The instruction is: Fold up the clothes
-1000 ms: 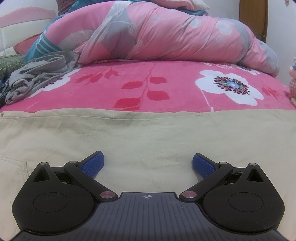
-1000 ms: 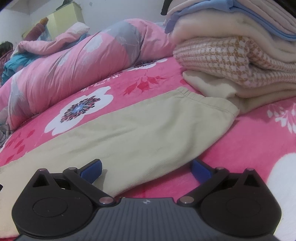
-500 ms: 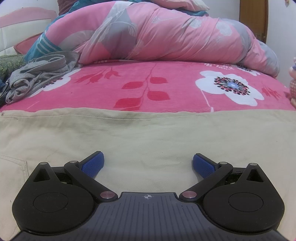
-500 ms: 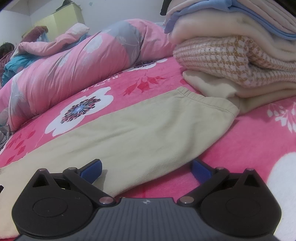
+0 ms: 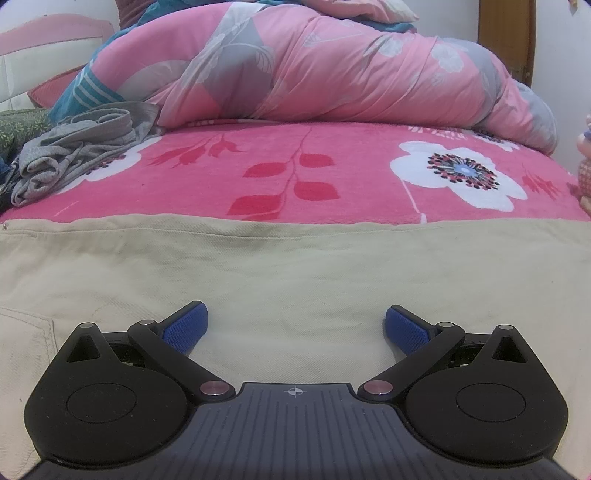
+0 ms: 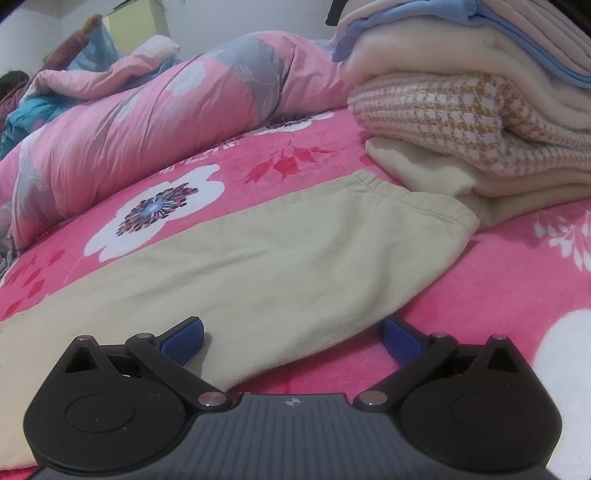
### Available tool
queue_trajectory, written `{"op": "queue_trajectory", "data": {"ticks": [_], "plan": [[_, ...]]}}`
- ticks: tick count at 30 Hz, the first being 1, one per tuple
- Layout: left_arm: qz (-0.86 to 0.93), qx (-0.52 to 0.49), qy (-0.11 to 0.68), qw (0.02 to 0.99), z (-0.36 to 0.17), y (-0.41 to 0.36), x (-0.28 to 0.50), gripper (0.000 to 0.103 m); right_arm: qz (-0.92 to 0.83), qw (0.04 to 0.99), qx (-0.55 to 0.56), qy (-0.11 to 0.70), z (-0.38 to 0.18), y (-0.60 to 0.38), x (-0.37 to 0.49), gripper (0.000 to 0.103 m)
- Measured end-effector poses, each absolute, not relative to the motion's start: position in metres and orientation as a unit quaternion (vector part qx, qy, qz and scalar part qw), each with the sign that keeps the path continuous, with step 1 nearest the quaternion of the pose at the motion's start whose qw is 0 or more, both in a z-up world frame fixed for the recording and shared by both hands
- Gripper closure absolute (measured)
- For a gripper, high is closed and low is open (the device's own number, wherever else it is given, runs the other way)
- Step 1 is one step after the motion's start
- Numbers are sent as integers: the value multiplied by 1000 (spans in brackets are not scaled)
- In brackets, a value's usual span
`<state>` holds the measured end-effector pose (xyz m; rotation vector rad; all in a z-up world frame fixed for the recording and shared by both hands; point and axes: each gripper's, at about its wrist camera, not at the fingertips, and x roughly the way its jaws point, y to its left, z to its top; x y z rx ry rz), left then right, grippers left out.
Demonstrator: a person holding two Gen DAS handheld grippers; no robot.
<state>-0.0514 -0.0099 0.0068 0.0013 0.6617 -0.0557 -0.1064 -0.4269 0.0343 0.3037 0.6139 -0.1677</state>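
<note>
Left gripper (image 5: pixel 294 325): jaws spread wide, blue pads (image 5: pixel 184 329) low over the beige trousers (image 5: pixel 295 266), nothing between them. Whether the pads touch the cloth cannot be told.

Trousers lie flat across the pink floral bedspread (image 5: pixel 295 173), filling the lower half of the left view from 9 to 3 o'clock. A stitched seam runs along the far edge; a pocket outline shows at 8 o'clock.

Beyond the trousers, at 12 o'clock, a rolled pink-and-grey quilt (image 5: pixel 332 70) sits on the bedspread. At 10 o'clock, a crumpled grey garment (image 5: pixel 81 147) lies beside the quilt's end, well apart from the trousers. Wooden door frame (image 5: pixel 506 37) at 1 o'clock.

Right gripper (image 6: pixel 293 338): jaws spread wide, empty. Its left pad (image 6: pixel 183 339) sits over the trousers (image 6: pixel 258 266); the right pad (image 6: pixel 400 341) sits over bare bedspread (image 6: pixel 480 291). The trouser's near edge passes between the two pads.

In the right view the trouser leg runs from 8 o'clock up to 1 o'clock, ending in a gathered cuff (image 6: pixel 413 199). The cuff lies just beside, perhaps touching, a stack of folded blankets (image 6: pixel 480 122) at 2 o'clock: cream at the bottom, houndstooth above, cream and blue higher up. Quilt (image 6: pixel 166 122) at 10 to 11 o'clock; yellow cabinet (image 6: pixel 136 22) behind it.
</note>
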Motion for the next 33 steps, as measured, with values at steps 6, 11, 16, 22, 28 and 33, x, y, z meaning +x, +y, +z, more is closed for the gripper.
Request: {"op": "queue_trajectory", "data": {"ticks": [6, 11, 16, 22, 28, 33], "plan": [[-28, -3, 323, 946, 7, -9, -52, 0, -79, 938, 168, 293, 35, -434, -110, 0], [-28, -2, 323, 946, 7, -10, -52, 0, -61, 924, 292, 240, 34, -474, -131, 2], [-28, -3, 322, 946, 7, -9, -52, 0, -92, 905, 359, 209, 35, -514, -144, 17], [-27, -1, 321, 947, 7, -10, -53, 0, -118, 887, 388, 220, 31, -547, -125, 28], [-28, -1, 321, 947, 7, -10, -52, 0, -126, 890, 376, 227, 29, -553, -96, 29], [-27, -2, 321, 947, 7, -10, -53, 0, -139, 884, 376, 240, 29, -550, -104, 59]]}}
